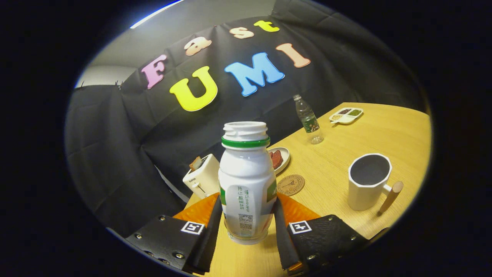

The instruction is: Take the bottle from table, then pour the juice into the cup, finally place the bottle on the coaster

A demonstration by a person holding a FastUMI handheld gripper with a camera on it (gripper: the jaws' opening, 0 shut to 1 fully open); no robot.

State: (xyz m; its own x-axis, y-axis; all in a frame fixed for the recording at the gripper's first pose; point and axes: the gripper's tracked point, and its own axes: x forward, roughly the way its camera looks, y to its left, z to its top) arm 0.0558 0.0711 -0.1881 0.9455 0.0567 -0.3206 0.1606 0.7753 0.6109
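Observation:
A white juice bottle with a green neck ring and no cap stands upright between my fingers, and my gripper is shut on its lower body. The bottle looks lifted a little off the wooden table. A round brown coaster lies on the table just beyond the bottle, to its right. Further right stands a white cup with a dark inside and a wooden handle; the view shows no liquid in it.
A white toaster with a slice of bread stands beyond the left finger. A plate with red food sits behind the coaster. Farther back are a clear water bottle and a divided snack tray.

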